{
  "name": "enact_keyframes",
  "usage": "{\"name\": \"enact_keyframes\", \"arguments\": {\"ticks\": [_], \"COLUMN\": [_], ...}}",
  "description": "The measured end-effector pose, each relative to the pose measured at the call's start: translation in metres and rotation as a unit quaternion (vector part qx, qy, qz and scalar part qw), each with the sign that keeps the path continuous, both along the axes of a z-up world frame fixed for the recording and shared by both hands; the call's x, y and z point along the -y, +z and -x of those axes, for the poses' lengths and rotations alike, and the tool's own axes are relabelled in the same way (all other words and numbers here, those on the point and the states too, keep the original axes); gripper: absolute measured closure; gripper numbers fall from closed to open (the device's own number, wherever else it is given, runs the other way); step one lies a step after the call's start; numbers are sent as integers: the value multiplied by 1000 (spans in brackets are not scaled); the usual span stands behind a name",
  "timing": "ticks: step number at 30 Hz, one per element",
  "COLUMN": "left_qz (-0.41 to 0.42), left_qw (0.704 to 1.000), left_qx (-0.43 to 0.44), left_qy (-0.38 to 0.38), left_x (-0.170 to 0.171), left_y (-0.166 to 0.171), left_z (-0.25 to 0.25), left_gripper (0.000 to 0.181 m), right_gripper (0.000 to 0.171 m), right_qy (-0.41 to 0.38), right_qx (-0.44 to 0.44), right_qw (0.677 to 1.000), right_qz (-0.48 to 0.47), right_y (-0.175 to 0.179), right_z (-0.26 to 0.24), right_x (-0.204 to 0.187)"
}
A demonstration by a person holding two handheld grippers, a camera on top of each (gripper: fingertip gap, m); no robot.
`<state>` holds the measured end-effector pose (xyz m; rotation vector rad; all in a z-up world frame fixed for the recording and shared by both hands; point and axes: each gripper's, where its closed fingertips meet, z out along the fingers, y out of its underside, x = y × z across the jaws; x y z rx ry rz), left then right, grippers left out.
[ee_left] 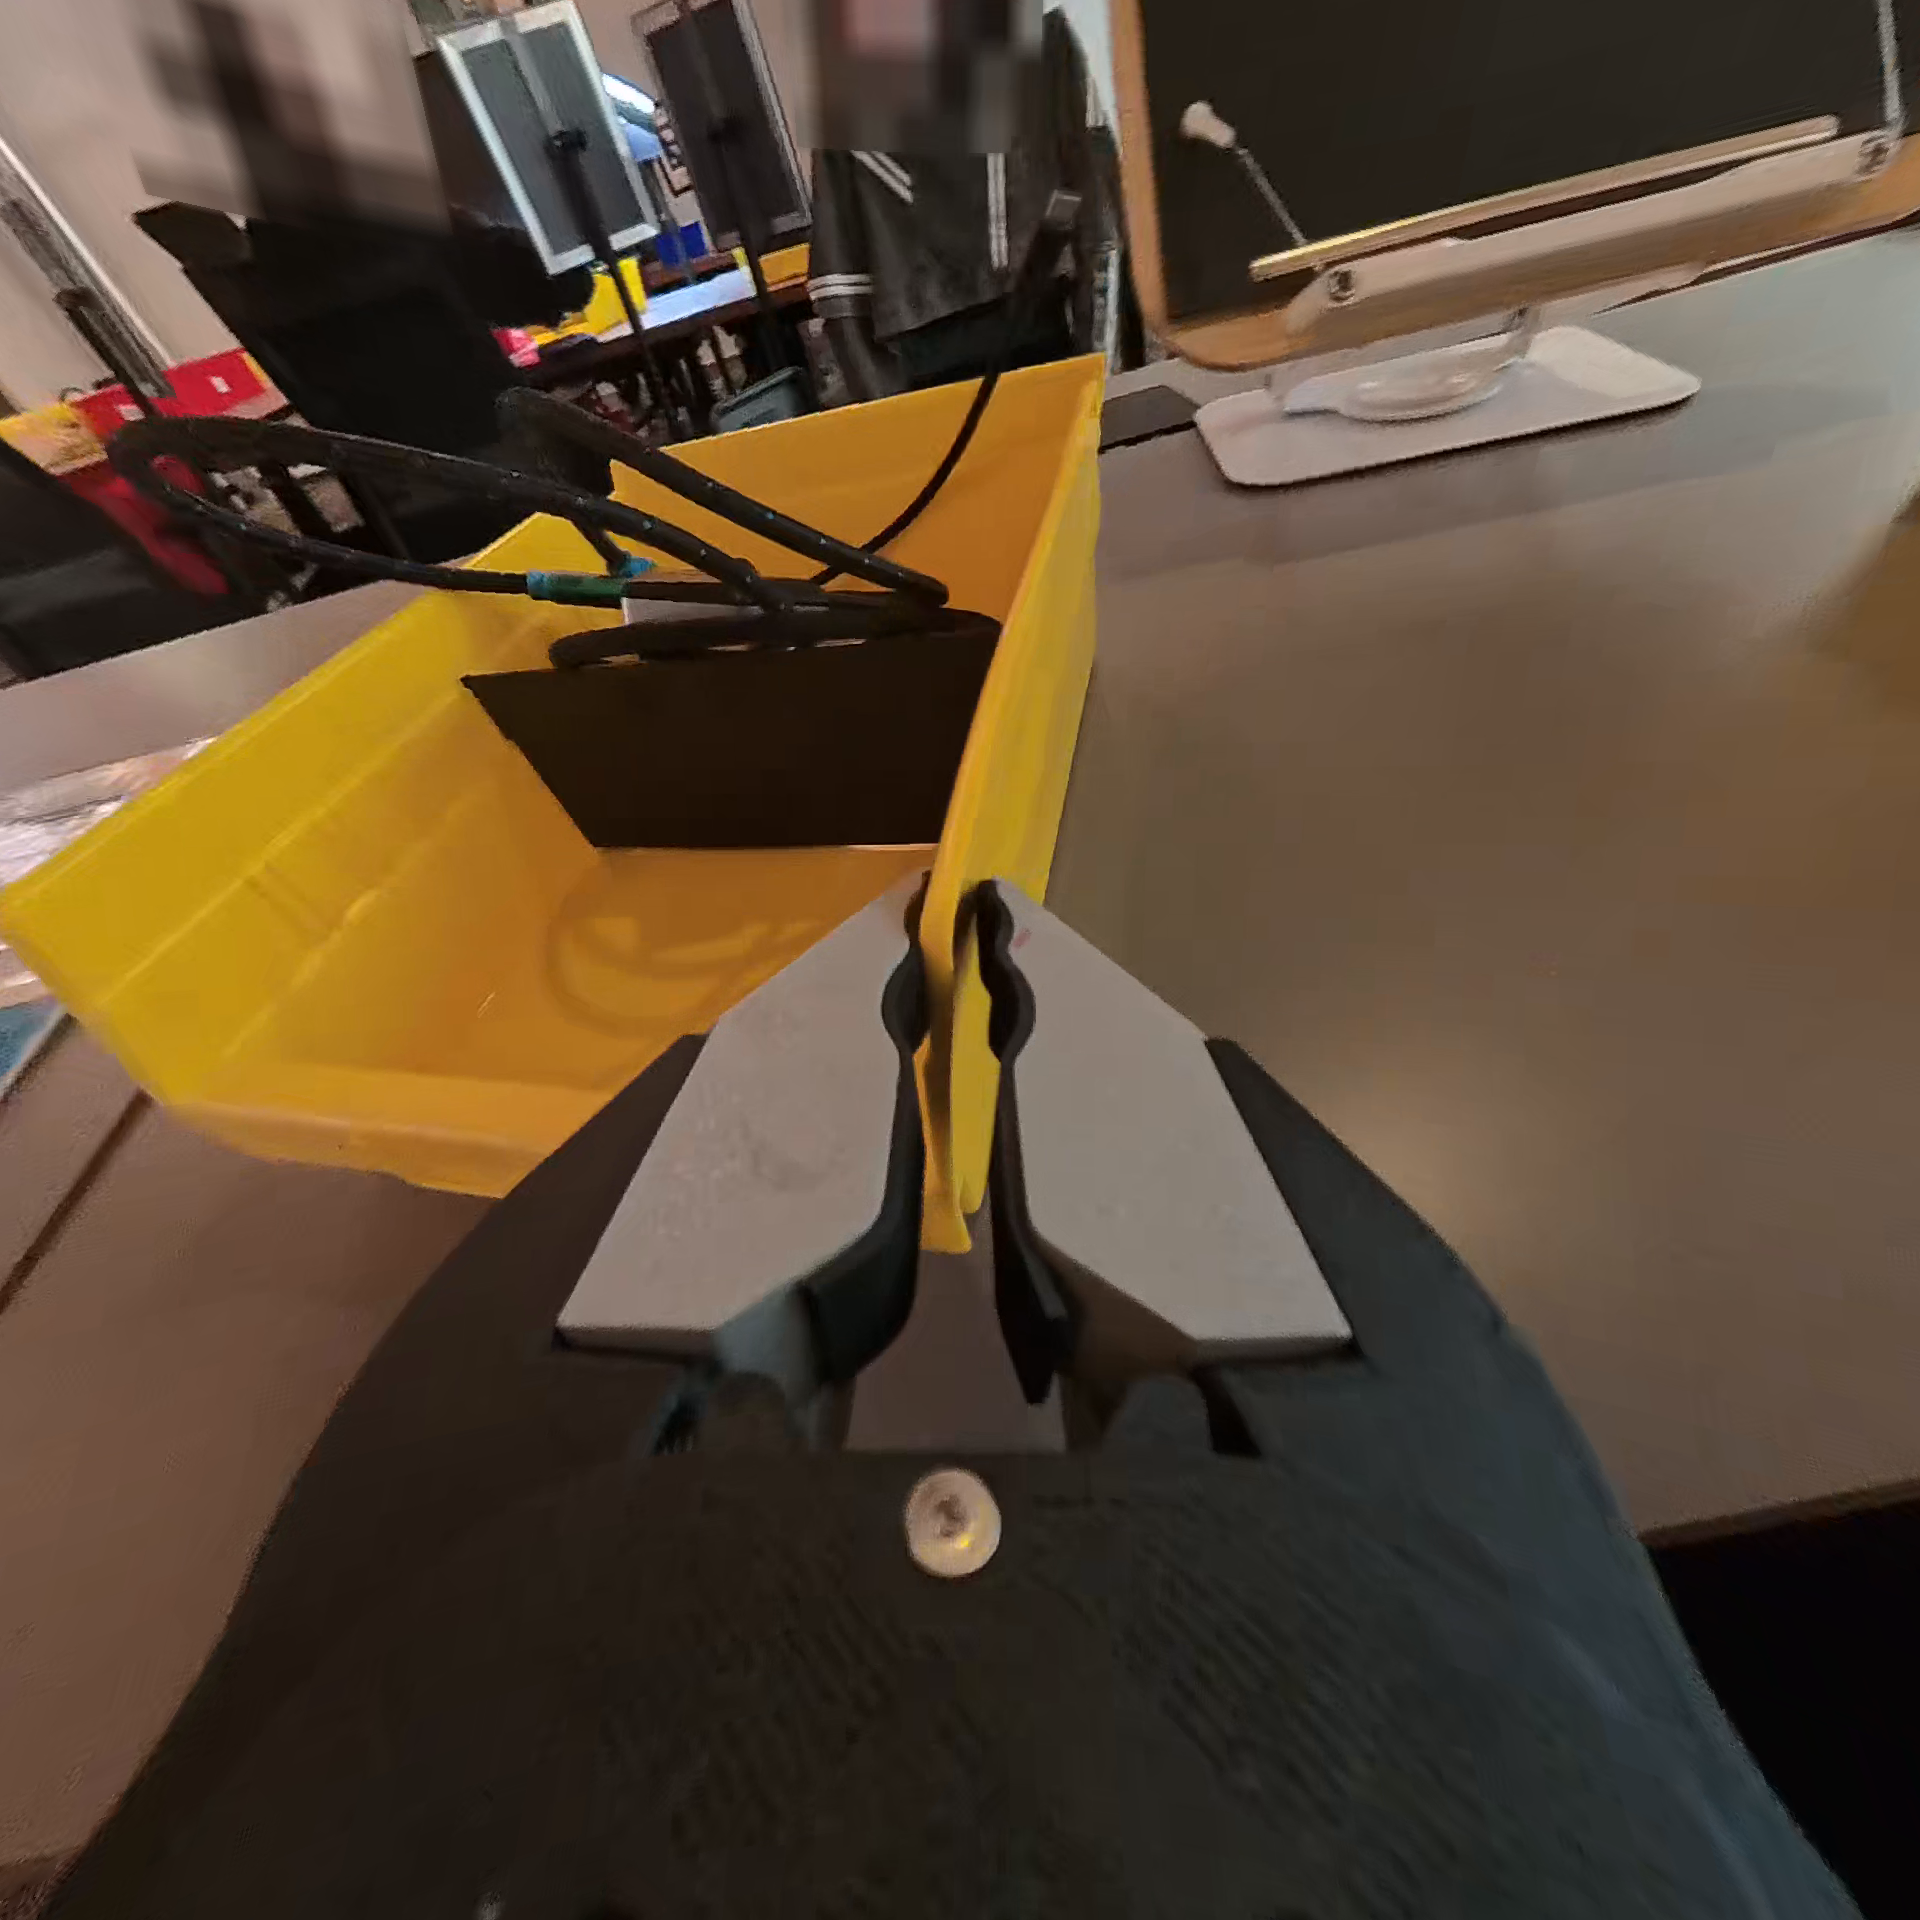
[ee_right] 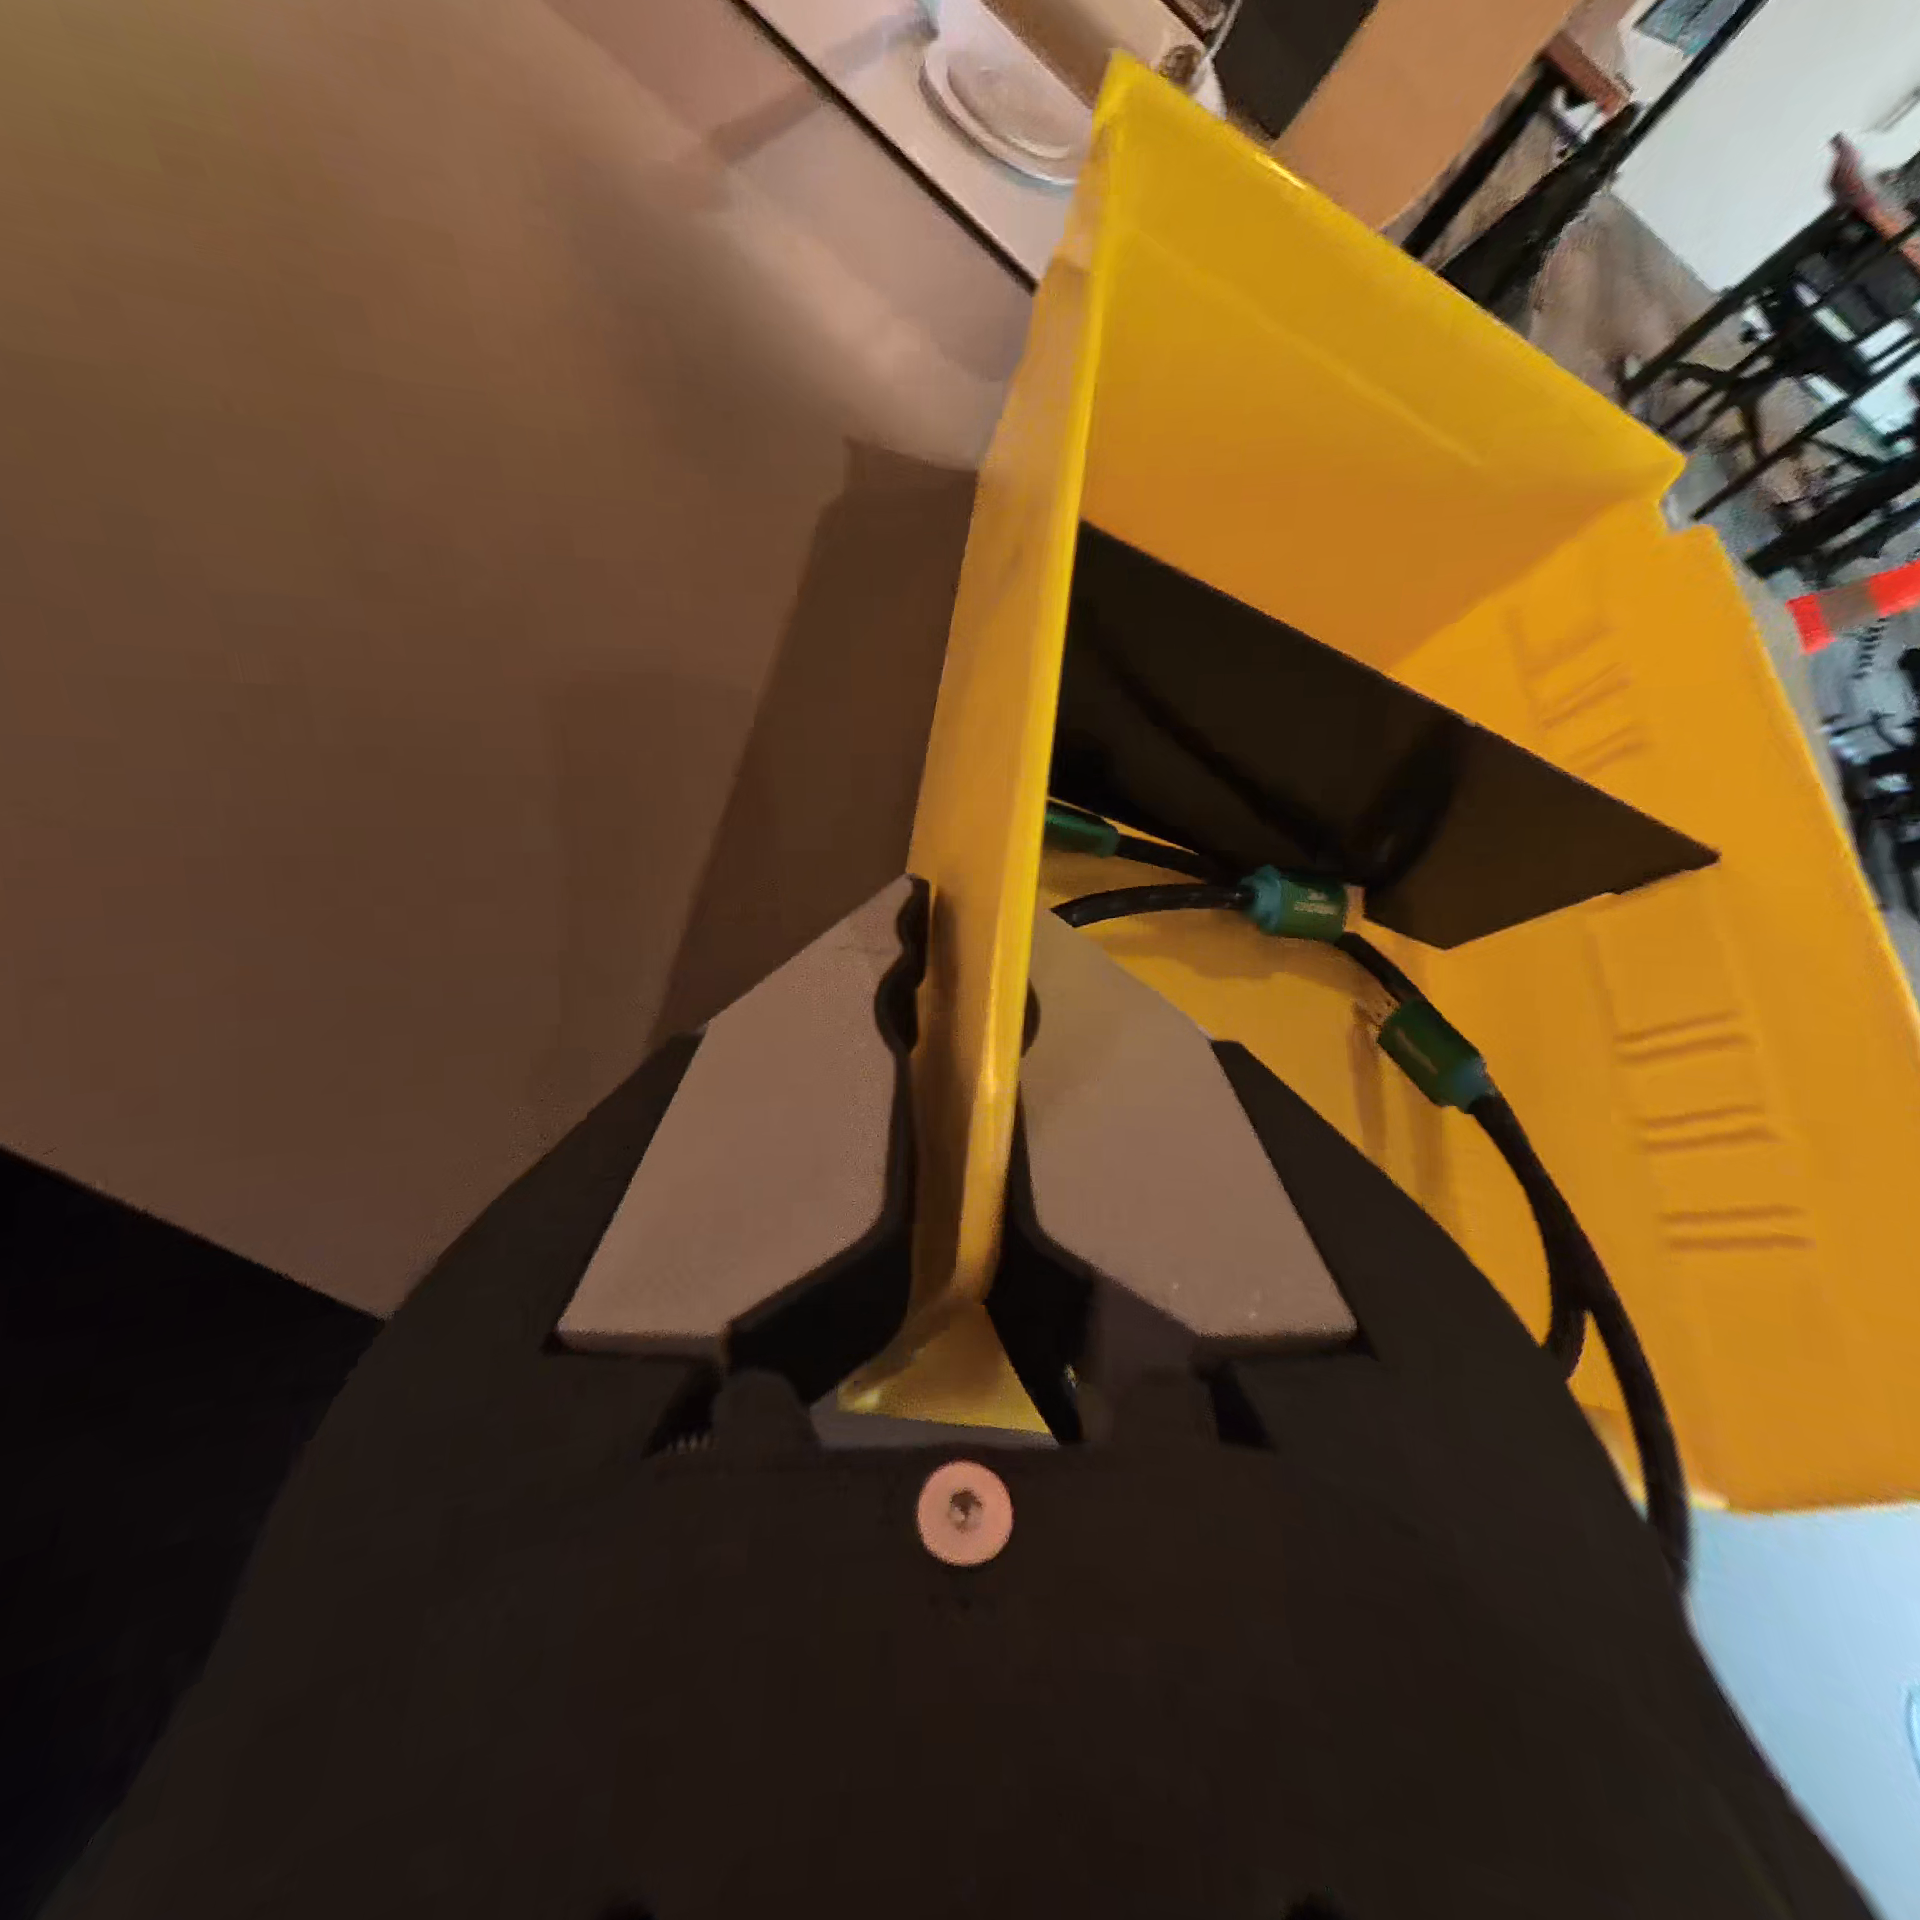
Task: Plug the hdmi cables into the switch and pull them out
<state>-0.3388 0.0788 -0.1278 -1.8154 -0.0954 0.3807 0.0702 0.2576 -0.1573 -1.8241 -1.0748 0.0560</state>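
Note:
A yellow plastic bin sits tilted on the brown table. Inside it a black flat divider leans, with black HDMI cables with teal-green plugs looped above it. A grey box, maybe the switch, is partly hidden behind the divider. My left gripper is shut on the bin's right wall. In the right wrist view my right gripper is shut on a wall of the bin; the cables' green plugs lie inside near the divider.
A monitor on a silver stand stands on the table at the back right. Beyond the table's far edge are dark tables, chairs, red and yellow bins and a hanging dark garment. The table's front edge is near on the right. My right fingertips sit around 45 cm from my left ones.

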Motion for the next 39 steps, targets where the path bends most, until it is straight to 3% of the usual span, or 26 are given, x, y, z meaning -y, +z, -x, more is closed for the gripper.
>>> {"name": "enact_keyframes", "arguments": {"ticks": [7, 11, 13, 17, 20, 22, 25, 28, 33, 39], "left_qz": [-10, 23, 20, 1, -4, -14, -21, -12, -8, -29], "left_qw": [998, 999, 999, 1000, 997, 994, 987, 978, 988, 980], "left_qx": [7, -9, -11, -13, -20, -12, 16, 68, 11, -14], "left_qy": [55, 39, 26, -20, -71, -108, -161, -196, -154, -194], "left_x": [25, 31, 38, 55, 52, 35, -12, -70, -165, -238], "left_y": [0, 0, 7, 36, 57, 65, 59, 36, 2, 8], "left_z": [28, 26, 19, -11, -43, -65, -92, -110, -95, -97], "left_gripper": [181, 176, 170, 150, 138, 134, 126, 122, 133, 134], "right_gripper": [166, 164, 153, 133, 112, 99, 56, 61, 66, 68], "right_qy": [-53, -44, -43, -37, 36, 103, 142, 173, 144, 114], "right_qx": [-8, -15, -22, -65, -116, -146, -179, -195, -125, -86], "right_qw": [998, 998, 998, 997, 992, 983, 972, 963, 981, 990], "right_qz": [15, 39, 37, -3, 24, 48, 54, 71, 30, 2], "right_y": [0, 0, 11, 63, 95, 107, 109, 86, 26, 3], "right_z": [-28, -34, -39, -46, -17, 21, 82, 145, 214, 244], "right_x": [-12, -13, -9, 9, 36, 54, 56, 41, -37, -110]}}
